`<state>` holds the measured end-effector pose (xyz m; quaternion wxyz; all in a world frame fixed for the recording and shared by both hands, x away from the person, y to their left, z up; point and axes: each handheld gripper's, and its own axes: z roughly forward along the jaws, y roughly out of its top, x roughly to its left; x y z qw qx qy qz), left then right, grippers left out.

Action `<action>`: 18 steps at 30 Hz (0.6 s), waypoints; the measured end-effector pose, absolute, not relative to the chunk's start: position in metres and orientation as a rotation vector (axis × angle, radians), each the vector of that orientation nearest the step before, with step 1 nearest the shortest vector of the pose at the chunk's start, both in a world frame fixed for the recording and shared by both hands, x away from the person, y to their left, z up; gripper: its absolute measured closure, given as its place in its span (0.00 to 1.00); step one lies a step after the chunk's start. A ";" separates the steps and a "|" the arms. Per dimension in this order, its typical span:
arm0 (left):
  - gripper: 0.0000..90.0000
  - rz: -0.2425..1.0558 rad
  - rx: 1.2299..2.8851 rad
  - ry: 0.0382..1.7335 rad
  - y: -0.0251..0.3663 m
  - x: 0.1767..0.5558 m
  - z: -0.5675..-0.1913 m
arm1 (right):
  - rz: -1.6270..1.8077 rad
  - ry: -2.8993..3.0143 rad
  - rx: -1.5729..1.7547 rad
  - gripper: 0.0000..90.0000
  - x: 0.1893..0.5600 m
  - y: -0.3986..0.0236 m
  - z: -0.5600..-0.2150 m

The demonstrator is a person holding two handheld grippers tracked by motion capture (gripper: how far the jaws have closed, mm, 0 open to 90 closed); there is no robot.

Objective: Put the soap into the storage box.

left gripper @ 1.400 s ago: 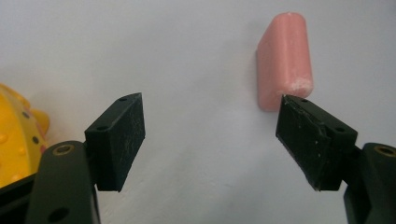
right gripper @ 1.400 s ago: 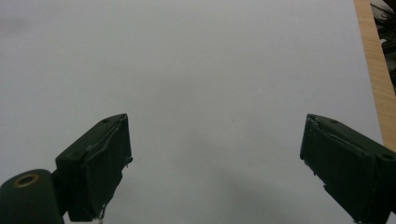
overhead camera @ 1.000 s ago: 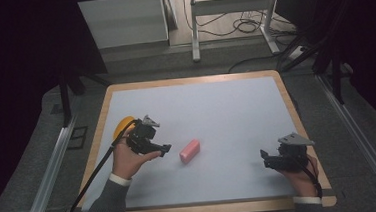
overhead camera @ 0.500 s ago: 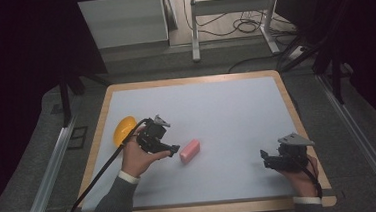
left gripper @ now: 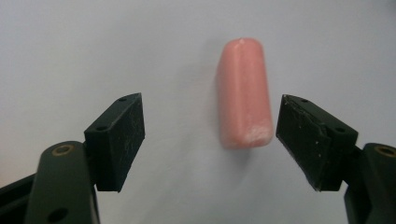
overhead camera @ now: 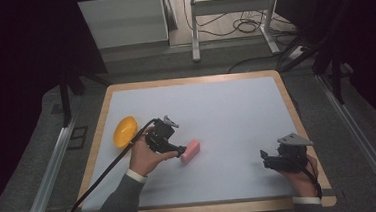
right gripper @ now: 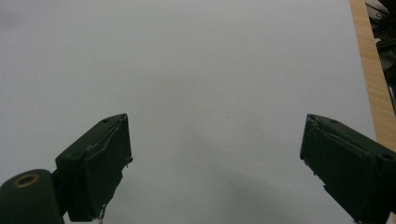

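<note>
Jaws of left gripper point(left gripper: 210, 140) wide apart — pink block point(left gripper: 243, 93) between, untouched

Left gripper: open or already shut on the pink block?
Open. In the left gripper view the left gripper has both fingers spread wide, with the pink block lying on the table between them, touching neither.

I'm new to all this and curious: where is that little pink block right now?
In the high view the pink block lies on the white table, left of centre, just ahead of the open left gripper, with the yellow bowl farther left.
</note>
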<state>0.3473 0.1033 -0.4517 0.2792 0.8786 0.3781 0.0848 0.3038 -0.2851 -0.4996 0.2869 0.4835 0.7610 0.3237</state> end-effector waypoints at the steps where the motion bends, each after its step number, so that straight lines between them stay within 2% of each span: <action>1: 0.27 0.226 2.358 1.015 0.102 0.348 -0.453 | 0.863 2.033 1.290 0.10 0.304 -0.285 -0.499; 18: 0.28 0.193 2.407 0.990 0.077 0.355 -0.471 | 0.841 2.029 1.307 0.10 0.305 -0.285 -0.502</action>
